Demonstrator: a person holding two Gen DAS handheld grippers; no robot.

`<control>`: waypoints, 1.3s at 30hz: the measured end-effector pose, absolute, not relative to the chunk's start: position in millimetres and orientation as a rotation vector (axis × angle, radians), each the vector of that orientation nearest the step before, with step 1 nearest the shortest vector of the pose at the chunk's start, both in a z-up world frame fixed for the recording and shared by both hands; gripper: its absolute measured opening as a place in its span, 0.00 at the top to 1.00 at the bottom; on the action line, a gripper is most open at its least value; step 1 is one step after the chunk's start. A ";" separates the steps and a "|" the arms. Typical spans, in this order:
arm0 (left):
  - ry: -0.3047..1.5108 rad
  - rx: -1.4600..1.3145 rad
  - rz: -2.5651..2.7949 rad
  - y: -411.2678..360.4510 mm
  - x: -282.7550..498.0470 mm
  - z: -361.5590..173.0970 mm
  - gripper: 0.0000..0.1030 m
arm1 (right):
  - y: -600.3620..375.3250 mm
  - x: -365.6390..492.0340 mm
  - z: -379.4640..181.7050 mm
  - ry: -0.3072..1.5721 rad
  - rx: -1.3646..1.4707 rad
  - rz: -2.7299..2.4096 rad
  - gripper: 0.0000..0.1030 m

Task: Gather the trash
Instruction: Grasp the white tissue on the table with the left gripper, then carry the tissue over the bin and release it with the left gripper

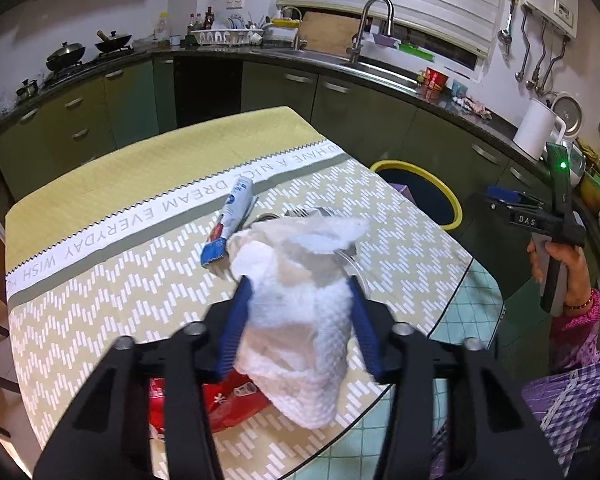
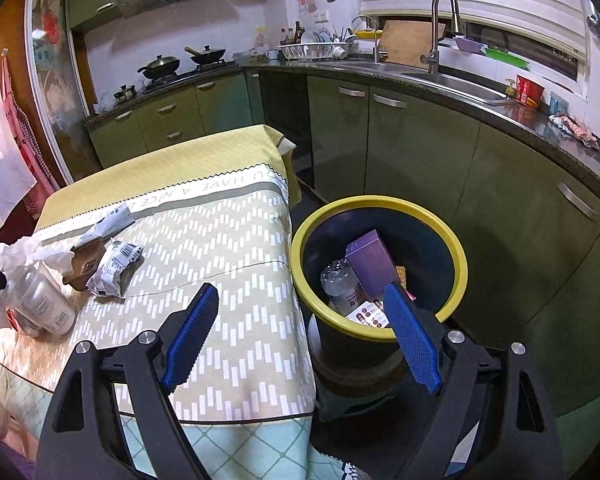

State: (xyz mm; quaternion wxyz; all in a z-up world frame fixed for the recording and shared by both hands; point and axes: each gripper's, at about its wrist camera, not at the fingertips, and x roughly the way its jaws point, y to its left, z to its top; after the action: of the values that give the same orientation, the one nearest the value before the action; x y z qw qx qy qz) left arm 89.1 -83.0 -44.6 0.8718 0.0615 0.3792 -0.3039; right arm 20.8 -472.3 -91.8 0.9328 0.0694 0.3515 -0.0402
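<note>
Crumpled paper towel (image 1: 300, 320) clamped in left gripper (image 1: 302, 284); right gripper (image 2: 300, 312) wide, empty; bin (image 2: 380, 208) at 1 o'clock.

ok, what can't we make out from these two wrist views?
- Left wrist: the crumpled tissue held in the left gripper covers the items behind it on the table; the red packet sits mostly under the jaws.
- Right wrist: bin contents below the purple box and bottle are dark; the right gripper hides the near rim.
- The bottle label is too small to read.
</note>
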 end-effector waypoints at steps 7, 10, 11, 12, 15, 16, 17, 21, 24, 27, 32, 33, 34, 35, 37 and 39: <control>0.766 0.167 -0.651 -83.7 83.4 -40.7 0.97 | -471.3 21.5 -90.5 0.721 0.150 -0.058 0.19; 0.752 0.166 -0.651 -83.7 81.7 -35.2 0.97 | -471.6 20.2 -89.0 0.717 0.149 -0.057 0.19; 0.743 0.163 -0.643 -82.4 81.4 -32.1 0.97 | -472.4 19.6 -88.0 0.715 0.151 -0.056 0.19; 0.732 0.160 -0.638 -80.6 81.6 -27.1 0.97 | -473.0 19.0 -87.1 0.711 0.153 -0.055 0.19; 0.696 0.171 -0.625 -77.5 79.4 -13.0 0.97 | -473.7 17.3 -86.0 0.707 0.155 -0.055 0.19; 0.688 0.172 -0.627 -76.9 79.4 -8.9 0.97 | -473.9 16.6 -85.8 0.706 0.156 -0.054 0.19; 0.679 0.172 -0.626 -76.3 78.9 -4.7 0.97 | -474.0 15.9 -85.6 0.705 0.156 -0.054 0.19; 0.638 0.195 -0.612 -76.9 78.2 16.2 0.97 | -474.5 14.8 -85.8 0.705 0.160 -0.052 0.19; 0.621 0.201 -0.627 -80.2 79.2 30.4 0.97 | -475.7 13.4 -84.0 0.701 0.163 -0.053 0.19; 0.605 0.228 -0.651 -90.9 81.5 43.2 0.97 | -479.5 9.1 -80.0 0.689 0.166 -0.062 0.19; 0.568 0.264 -0.713 -119.1 85.9 64.0 0.97 | -489.2 -0.7 -74.8 0.673 0.174 -0.090 0.19; 0.562 0.268 -0.729 -126.5 87.8 67.8 0.97 | -491.2 -2.4 -73.8 0.670 0.176 -0.096 0.19; 0.559 0.272 -0.743 -132.5 89.8 70.2 0.97 | -494.0 -4.3 -72.8 0.667 0.177 -0.103 0.19; 0.557 0.276 -0.770 -144.3 92.9 74.1 0.97 | -499.2 -7.9 -71.3 0.660 0.182 -0.115 0.19; 0.558 0.291 -0.809 -165.5 96.2 77.6 0.97 | -507.4 -13.4 -69.2 0.652 0.192 -0.133 0.19; 0.562 0.318 -0.860 -197.3 101.3 79.2 0.97 | -519.4 -21.1 -67.5 0.641 0.202 -0.164 0.19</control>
State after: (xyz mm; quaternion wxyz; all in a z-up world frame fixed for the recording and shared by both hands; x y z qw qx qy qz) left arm 101.3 -197.3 79.2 0.8588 0.1516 0.2676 -0.4097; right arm -21.1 -519.4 -67.5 0.9409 0.0989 0.3140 -0.0803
